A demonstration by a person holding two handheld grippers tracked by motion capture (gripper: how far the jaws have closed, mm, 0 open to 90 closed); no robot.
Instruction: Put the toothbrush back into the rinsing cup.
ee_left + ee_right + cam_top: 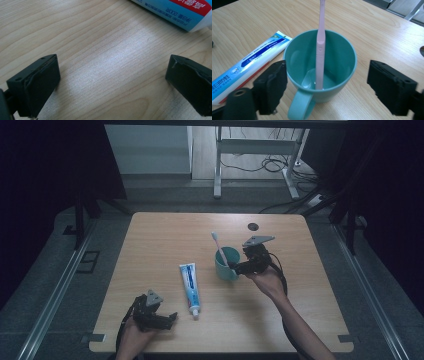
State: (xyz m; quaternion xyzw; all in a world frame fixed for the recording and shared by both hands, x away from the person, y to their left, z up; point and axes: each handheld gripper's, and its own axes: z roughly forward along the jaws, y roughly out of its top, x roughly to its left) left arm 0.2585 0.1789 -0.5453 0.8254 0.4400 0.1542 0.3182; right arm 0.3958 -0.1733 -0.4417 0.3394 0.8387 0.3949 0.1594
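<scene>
- Risk of tipping: right gripper (322, 87), held in the person's right hand (267, 281), stands with its black jaws wide apart on either side of the teal plastic mug (320, 67), pads clear of the wall. A careless sideways pull from here would probably catch the rim or the handle and topple the mug.
- Risk to the contents: pink plastic toothbrush (320, 45) stands nearly upright in the mug, bristled head up, leaning on the rim. Being tall and light, it would likely swing or drop out if the mug were jolted.
- Container: teal mug stands upright on the light wooden table (165, 240), right of centre in the high view, handle turned toward the right gripper. Inside it, the toothbrush alone; the base looks otherwise bare.
- Neighbouring item: white-and-blue toothpaste tube (190, 287) lies flat on the table just beside the mug, apart from it, cap toward the person. A falling mug could roll onto it.
- Left gripper (110, 82), in the person's left hand (135, 332), sits low at the near table edge, jaws spread with bare wood between them; the tube's shoulder lies just beyond them.
</scene>
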